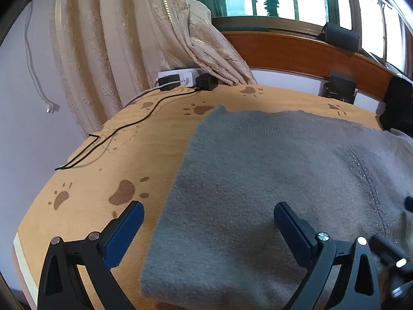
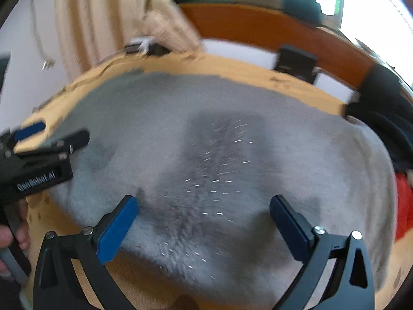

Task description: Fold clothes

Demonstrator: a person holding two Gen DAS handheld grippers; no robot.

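Note:
A grey knitted sweater (image 1: 271,170) with small shiny studs lies flat on an orange paw-print cloth (image 1: 103,170). My left gripper (image 1: 207,222) hangs open just above the sweater's left edge, one blue pad over the cloth, the other over the knit. In the right wrist view the same sweater (image 2: 160,134) fills the middle, blurred by motion. My right gripper (image 2: 204,214) is open above its studded part, nothing between the pads. The left gripper (image 2: 38,139) shows at the left edge there, held by a hand (image 2: 10,235).
A white power strip (image 1: 180,77) with black plugs sits at the cloth's far edge, and a black cable (image 1: 108,131) trails over the cloth. Beige curtain (image 1: 124,38) hangs behind. Dark clothing (image 2: 387,118) and something red (image 2: 402,206) lie at the right. A black box (image 1: 338,87) stands by the wooden sill.

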